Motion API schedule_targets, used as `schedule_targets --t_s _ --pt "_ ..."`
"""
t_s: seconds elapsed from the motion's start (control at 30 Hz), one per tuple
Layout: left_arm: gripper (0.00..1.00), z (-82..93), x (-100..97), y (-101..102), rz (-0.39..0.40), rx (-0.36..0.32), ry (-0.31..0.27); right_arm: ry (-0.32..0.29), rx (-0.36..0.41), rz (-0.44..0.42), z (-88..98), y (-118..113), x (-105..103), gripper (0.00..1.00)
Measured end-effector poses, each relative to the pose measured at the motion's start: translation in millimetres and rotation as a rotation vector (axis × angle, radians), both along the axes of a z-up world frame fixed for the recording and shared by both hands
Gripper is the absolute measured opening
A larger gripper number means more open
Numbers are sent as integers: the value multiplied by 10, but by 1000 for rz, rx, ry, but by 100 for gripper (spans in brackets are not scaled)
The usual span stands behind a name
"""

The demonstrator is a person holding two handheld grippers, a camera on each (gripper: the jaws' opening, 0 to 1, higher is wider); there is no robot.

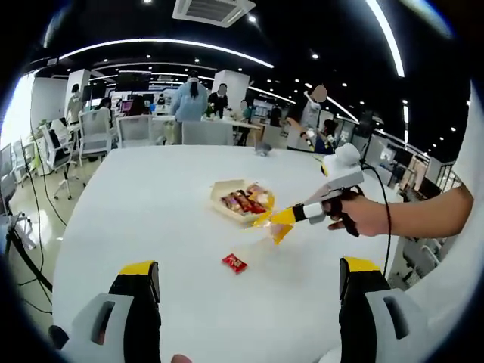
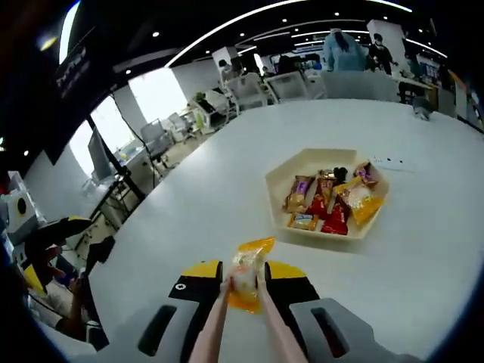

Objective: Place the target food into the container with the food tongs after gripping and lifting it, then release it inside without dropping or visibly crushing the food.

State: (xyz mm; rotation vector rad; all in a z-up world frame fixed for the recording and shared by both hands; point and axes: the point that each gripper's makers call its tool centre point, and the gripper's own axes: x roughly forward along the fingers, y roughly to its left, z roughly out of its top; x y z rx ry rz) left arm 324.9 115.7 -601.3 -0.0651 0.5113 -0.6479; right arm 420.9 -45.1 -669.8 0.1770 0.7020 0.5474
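A beige hexagonal tray (image 1: 217, 189) holding several wrapped snacks sits mid-table. A red snack packet (image 1: 234, 262) lies alone on the white table, nearer to me than the tray. My left gripper (image 1: 249, 265) hovers low over it, jaws wide open and holding nothing. A hand (image 1: 364, 215) brings my right gripper (image 1: 286, 218) in from the right, just off the tray's near right corner. In the right gripper view, that gripper (image 2: 246, 271) is shut on pale food tongs (image 2: 214, 325). The tongs pinch a yellow-wrapped snack (image 2: 247, 274), held short of the tray (image 2: 301, 163).
The white table (image 1: 151, 204) is broad, with its rounded edge to the left. A small dark object (image 1: 262, 150) lies at its far end. Office chairs (image 1: 94, 132) and desks with standing people (image 1: 189, 98) line the back. A cable (image 1: 382, 197) trails from the right gripper.
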Motion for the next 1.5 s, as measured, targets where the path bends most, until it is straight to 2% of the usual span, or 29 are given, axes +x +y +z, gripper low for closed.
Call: schedule_targets --t_s 0.3,0.53,0.87,0.97,1.1,1.27,1.5 --pt "99 4 63 -222 -83 -6 -9 -41 5 -72 209 -342 -214 21" --pt "99 6 136 -457 -151 -21 -16 -53 -7 -139 289 -633 -377 21" --pt "99 -4 145 -653 -203 -40 -15 -59 -23 -187 356 -845 -461 21" --pt "99 -3 132 -655 -206 -38 -14 -64 -15 -194 385 -867 -416 21" --pt "99 -16 116 -602 -194 -34 -12 -82 -24 -187 461 -871 -259 21" --pt "99 -42 91 -542 -180 -14 -12 -125 -34 -172 636 -859 61 21" --pt "99 -45 101 -511 -143 -27 -9 -165 -54 -139 819 -817 476 21"
